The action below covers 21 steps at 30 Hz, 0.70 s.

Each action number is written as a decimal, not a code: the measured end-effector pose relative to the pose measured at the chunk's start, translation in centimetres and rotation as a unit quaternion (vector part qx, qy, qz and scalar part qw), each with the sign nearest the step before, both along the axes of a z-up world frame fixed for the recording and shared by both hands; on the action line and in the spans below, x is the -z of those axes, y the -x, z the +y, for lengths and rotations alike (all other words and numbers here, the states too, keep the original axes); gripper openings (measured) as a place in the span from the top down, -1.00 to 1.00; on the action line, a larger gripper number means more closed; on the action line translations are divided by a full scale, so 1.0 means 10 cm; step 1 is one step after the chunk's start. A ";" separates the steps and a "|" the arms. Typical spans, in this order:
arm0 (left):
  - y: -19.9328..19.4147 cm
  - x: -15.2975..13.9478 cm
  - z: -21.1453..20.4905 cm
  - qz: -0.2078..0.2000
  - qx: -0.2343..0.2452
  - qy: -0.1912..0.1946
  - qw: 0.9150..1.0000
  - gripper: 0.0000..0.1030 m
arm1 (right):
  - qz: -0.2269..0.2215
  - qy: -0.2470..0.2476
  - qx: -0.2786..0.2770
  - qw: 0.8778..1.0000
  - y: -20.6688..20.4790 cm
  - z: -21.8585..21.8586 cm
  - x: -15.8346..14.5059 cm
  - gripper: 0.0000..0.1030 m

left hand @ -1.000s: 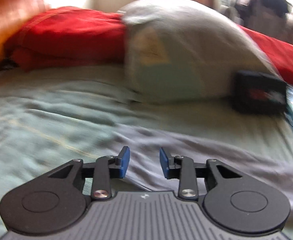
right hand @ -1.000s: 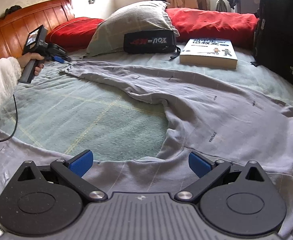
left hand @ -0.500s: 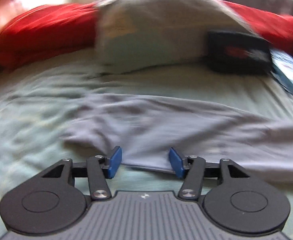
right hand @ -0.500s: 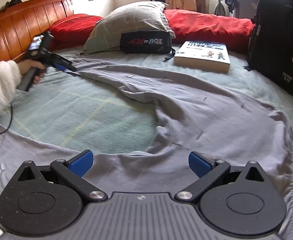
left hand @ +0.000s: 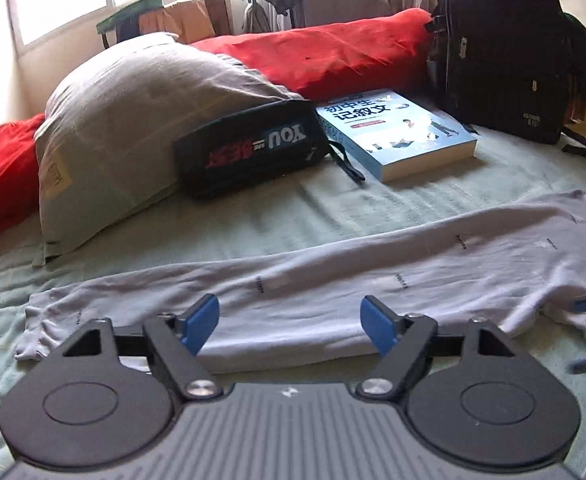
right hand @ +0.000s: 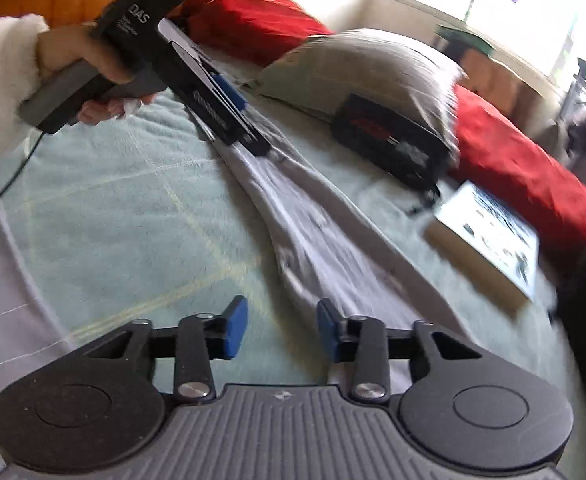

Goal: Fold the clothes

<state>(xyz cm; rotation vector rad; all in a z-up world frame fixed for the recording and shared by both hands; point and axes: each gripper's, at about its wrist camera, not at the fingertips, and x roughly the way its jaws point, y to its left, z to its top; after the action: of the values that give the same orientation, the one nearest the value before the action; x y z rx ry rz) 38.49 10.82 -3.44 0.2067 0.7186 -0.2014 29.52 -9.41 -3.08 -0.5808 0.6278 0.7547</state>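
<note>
Left gripper (left hand: 291,322) jaws just been opening, now wide, sleeve (left hand: 333,280) let go, lying flat across bed (left hand: 253,216), pillow (left hand: 133,120) at 11 o'clock; earlier it was pinched and pulled

Right gripper (right hand: 282,330) jaws just been closing, narrower than before, gap empty; sleeve edge at 1 o'clock beside right pad
</note>
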 end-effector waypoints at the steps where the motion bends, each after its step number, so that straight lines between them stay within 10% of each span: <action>1: 0.00 0.04 -0.02 -0.002 -0.010 -0.004 1.000 -0.55 | -0.001 0.000 -0.010 1.000 -0.07 0.06 0.03 0.50; 21: 0.00 0.42 0.53 0.007 -0.069 0.077 0.995 -0.57 | 0.015 0.019 -0.058 0.998 -0.58 0.58 0.36 0.92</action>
<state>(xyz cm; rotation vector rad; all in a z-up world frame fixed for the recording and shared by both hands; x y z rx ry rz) 38.51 16.08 -7.69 0.0077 0.7257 -0.1253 35.31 -3.62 -6.69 -0.6457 0.6417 0.8639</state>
